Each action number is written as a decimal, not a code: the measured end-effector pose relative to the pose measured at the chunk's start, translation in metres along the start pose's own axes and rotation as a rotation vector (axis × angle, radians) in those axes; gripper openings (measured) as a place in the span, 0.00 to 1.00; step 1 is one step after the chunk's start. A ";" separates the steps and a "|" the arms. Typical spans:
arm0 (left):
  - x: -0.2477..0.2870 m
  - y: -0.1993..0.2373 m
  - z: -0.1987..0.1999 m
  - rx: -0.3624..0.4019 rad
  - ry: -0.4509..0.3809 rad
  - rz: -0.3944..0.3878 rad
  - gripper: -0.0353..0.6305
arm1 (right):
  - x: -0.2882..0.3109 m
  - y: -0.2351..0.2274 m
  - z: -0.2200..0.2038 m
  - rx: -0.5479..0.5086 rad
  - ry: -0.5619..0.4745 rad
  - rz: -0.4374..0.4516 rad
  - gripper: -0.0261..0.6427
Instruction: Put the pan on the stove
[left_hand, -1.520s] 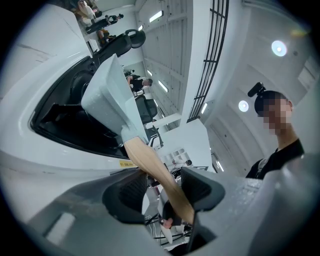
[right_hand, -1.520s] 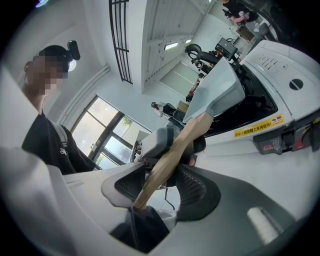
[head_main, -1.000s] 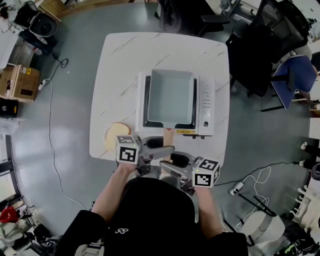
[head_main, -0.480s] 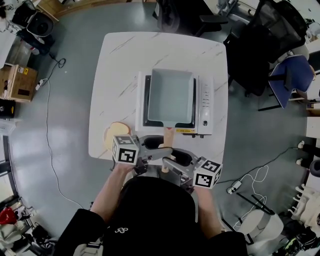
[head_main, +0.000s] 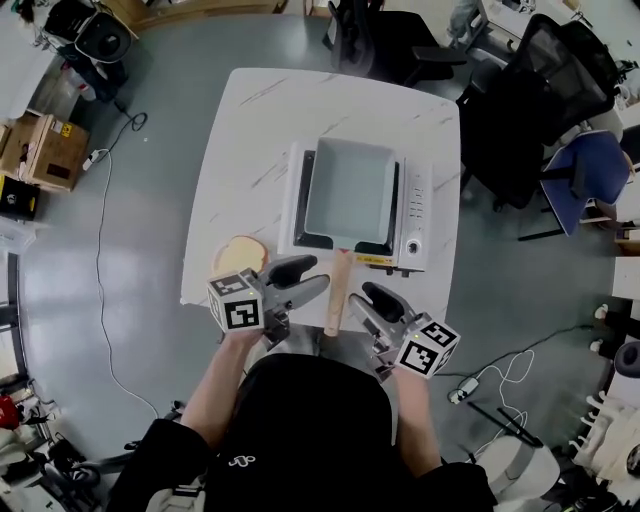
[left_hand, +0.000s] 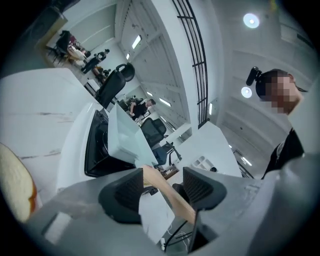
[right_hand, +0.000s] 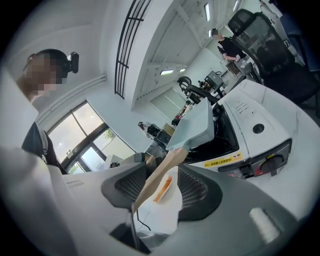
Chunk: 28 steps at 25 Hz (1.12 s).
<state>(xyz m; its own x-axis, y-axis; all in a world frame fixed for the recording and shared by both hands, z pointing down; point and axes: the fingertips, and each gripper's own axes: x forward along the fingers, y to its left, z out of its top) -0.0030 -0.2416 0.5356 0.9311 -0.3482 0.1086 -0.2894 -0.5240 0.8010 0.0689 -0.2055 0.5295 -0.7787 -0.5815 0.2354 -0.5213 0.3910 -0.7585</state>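
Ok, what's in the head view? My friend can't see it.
A grey pan sits on a white stove, handle toward the person. Beside the handle, the left claw, just opened wider, and the right claw, just closed a little, are open and empty.

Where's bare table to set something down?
Free: the far strip of table beyond the stove, and the left strip beside it. Crowded: the near edge, with bread and pan handle.

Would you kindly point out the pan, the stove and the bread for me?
pan (head_main: 350, 192): head view, middle of its pale bottom.
stove (head_main: 414, 212): head view, its white control panel.
bread (head_main: 240, 256): head view, centre of the slice.
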 end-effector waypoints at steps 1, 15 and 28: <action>-0.002 -0.002 0.003 0.015 -0.017 0.016 0.42 | -0.002 0.001 0.003 -0.010 -0.010 -0.005 0.32; -0.008 -0.051 0.016 0.225 -0.159 0.200 0.28 | -0.027 0.027 0.033 -0.209 -0.099 -0.059 0.09; -0.011 -0.080 0.024 0.369 -0.257 0.367 0.05 | -0.046 0.053 0.065 -0.369 -0.203 -0.095 0.02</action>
<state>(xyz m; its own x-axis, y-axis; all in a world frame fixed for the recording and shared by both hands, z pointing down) 0.0044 -0.2149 0.4561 0.6849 -0.7115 0.1570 -0.6841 -0.5539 0.4745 0.0994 -0.2044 0.4391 -0.6557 -0.7416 0.1416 -0.7062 0.5361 -0.4625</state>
